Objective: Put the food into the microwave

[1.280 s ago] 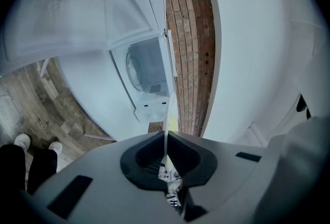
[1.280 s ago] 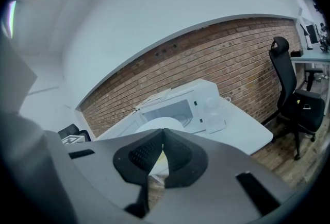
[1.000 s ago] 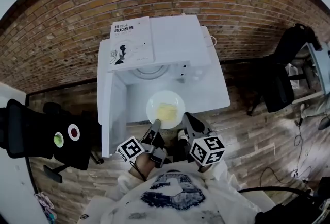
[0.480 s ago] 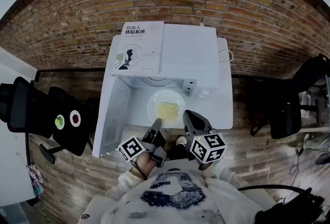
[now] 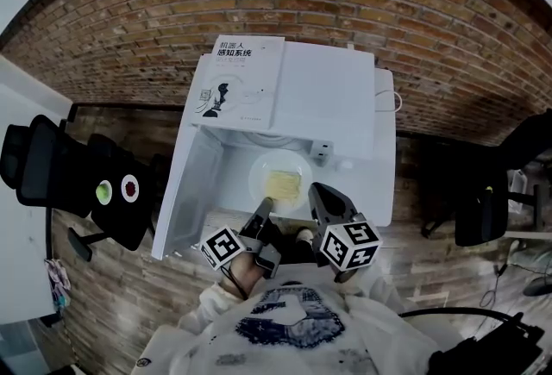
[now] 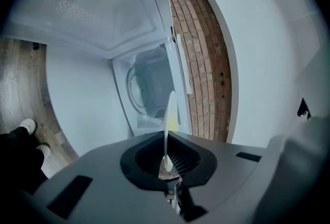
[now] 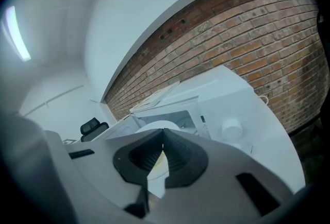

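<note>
I am holding the plate of food just inside the microwave (door hanging open) — left gripper clamping its near rim, right gripper pinching its right rim.

Left gripper seen from behind its grey body, black fingers closed on the near rim of a thin white plate. The plate is edge-on to the camera, a narrow sliver running away from the fingers. Yellow food is just visible on its right face. Beyond it, the white microwave is open, cavity facing the camera, with the round turntable inside. The open door fills the upper left. Brick wall to the right of the microwave. Wooden floor at left, with a white shoe on it.
</note>
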Action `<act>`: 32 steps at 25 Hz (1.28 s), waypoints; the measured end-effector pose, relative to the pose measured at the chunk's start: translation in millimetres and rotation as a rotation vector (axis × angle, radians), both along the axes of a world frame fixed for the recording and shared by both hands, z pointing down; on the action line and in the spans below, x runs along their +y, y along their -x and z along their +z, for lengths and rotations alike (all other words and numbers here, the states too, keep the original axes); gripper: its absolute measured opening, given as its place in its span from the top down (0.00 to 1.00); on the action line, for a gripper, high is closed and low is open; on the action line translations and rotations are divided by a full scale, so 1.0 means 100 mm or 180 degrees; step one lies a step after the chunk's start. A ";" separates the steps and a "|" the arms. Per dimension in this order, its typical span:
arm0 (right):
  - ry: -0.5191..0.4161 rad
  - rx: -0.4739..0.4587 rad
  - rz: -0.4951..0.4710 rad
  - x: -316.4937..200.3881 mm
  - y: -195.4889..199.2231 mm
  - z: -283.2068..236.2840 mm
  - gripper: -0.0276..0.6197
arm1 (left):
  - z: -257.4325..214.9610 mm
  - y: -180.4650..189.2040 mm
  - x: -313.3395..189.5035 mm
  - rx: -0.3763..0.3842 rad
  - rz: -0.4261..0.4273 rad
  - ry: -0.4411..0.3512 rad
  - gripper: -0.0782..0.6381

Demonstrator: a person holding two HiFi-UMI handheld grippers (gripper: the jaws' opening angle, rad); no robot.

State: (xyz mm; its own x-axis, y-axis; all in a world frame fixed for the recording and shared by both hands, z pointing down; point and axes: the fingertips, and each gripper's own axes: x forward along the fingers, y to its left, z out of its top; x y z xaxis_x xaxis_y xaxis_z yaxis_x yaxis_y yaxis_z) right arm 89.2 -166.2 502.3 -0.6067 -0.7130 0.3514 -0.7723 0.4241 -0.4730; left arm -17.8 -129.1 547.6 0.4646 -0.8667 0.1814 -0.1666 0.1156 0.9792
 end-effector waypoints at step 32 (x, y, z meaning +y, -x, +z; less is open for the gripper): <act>0.0071 0.0271 0.0310 -0.26 0.04 0.05 0.94 | 0.63 0.27 -0.60 0.0067 0.0167 0.0281 0.87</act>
State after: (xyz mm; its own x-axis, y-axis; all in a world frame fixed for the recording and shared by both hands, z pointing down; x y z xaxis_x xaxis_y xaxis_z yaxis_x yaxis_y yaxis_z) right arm 85.1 -192.0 506.9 -0.5022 -0.7586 0.4150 -0.8471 0.3352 -0.4123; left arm -44.7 -188.8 610.3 0.5134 -0.8222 0.2456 -0.1543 0.1931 0.9690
